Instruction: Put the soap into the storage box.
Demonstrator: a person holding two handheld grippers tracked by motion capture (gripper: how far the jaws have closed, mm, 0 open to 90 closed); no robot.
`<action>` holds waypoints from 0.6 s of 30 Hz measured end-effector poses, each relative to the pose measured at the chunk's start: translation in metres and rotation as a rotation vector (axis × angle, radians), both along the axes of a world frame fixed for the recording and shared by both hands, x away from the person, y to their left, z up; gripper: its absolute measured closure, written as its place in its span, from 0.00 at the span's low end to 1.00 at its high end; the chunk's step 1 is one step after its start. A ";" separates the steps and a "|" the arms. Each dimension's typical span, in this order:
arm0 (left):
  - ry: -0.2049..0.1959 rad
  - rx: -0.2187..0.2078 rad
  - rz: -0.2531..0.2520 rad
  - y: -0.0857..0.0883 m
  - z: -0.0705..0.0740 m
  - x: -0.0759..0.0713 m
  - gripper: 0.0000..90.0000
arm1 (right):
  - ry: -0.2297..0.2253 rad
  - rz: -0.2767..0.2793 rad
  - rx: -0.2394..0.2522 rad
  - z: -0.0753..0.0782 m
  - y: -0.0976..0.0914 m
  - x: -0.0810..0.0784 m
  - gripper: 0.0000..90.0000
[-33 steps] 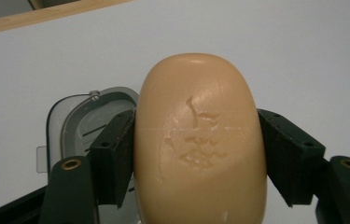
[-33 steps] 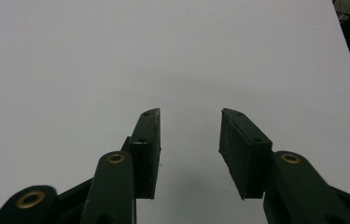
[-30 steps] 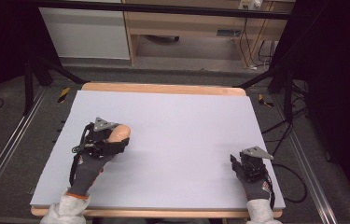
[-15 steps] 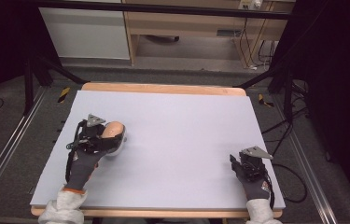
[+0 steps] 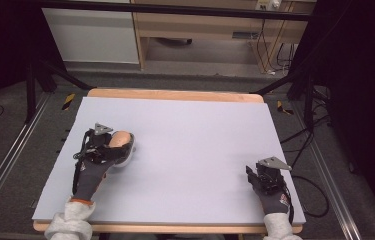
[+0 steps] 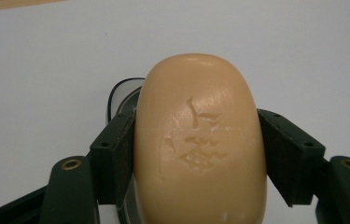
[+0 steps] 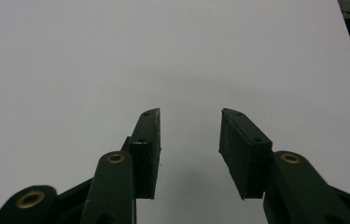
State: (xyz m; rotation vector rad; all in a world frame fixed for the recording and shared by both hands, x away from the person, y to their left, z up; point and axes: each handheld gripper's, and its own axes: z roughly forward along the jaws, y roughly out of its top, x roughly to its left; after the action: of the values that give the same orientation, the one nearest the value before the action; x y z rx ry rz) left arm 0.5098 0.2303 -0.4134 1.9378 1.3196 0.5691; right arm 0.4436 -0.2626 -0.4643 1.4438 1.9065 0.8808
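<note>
A white board (image 5: 185, 150) covers a wooden table (image 5: 175, 95). On the left part of the board, the left gripper (image 5: 117, 147) grips a tan oval bar of soap (image 5: 120, 140). In the left gripper view the soap (image 6: 198, 149) sits squeezed between both pads (image 6: 119, 154), which press its two long sides; its top face bears a shallow stamped mark. Under the soap, a dark curved edge of some object (image 6: 119, 91) shows against the board (image 6: 46, 70); what it is cannot be told. In the high view something pale lies just beneath the soap, touching the board.

The right gripper (image 5: 255, 177) rests near the board's right front corner, well apart from the soap. In the right gripper view its jaws stand spread apart, the gripper (image 7: 189, 154) holding nothing, with bare board (image 7: 116, 56) between and beyond the pads (image 7: 147, 149).

Both hands wear dark gloves with white sleeves (image 5: 70, 225) at the board's near edge.
</note>
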 end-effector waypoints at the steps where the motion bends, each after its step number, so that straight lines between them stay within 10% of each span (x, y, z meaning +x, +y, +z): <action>1: 0.001 -0.002 0.001 0.001 -0.001 0.000 0.35 | 0.000 0.000 0.001 0.000 0.000 0.000 0.65; 18: 0.018 0.008 0.011 0.000 -0.011 0.007 0.35 | 0.008 0.002 -0.002 -0.002 0.001 0.000 0.65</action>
State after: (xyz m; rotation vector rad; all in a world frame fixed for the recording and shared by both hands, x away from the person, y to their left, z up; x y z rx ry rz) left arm 0.5173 0.2301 -0.4243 1.9473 1.3418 0.5646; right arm 0.4441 -0.2618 -0.4659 1.4467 1.9139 0.8747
